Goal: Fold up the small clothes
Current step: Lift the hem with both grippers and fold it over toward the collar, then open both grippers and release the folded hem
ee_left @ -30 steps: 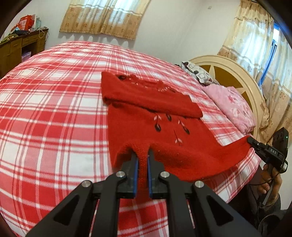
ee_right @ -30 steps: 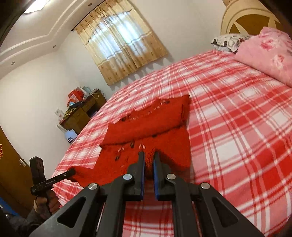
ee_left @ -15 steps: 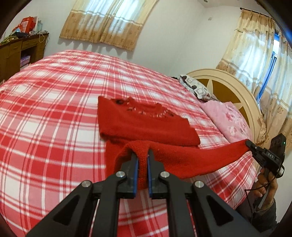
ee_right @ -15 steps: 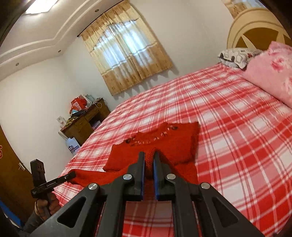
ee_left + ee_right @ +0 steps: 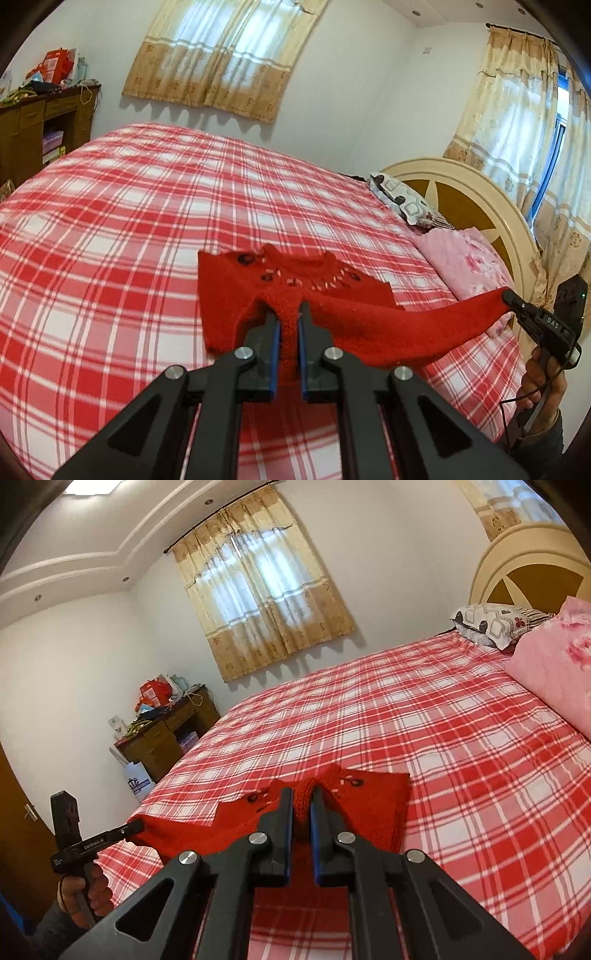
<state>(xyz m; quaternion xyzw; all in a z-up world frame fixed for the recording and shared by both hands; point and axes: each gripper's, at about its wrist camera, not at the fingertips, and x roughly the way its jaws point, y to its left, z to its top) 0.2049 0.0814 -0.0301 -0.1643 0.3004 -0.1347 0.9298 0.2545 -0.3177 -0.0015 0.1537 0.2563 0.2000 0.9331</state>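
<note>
Red knit sweater (image 5: 295, 284) on the checked bed cover (image 5: 110, 221), near the front edge, top part flat with the neck and buttons showing. Bottom hem lifted and stretched in a line, pinched at both corners so the cloth stays straight for the fold. Left gripper (image 5: 288, 325) clamped tight on one hem corner. Right gripper (image 5: 302, 805) clamped tight on the other corner. Held above the flat part, probably to lay the hem over toward the neck. Pink pillow (image 5: 469, 262) and headboard (image 5: 461, 192) off to the side, well apart. Wooden desk (image 5: 166, 734) by the far wall.
</note>
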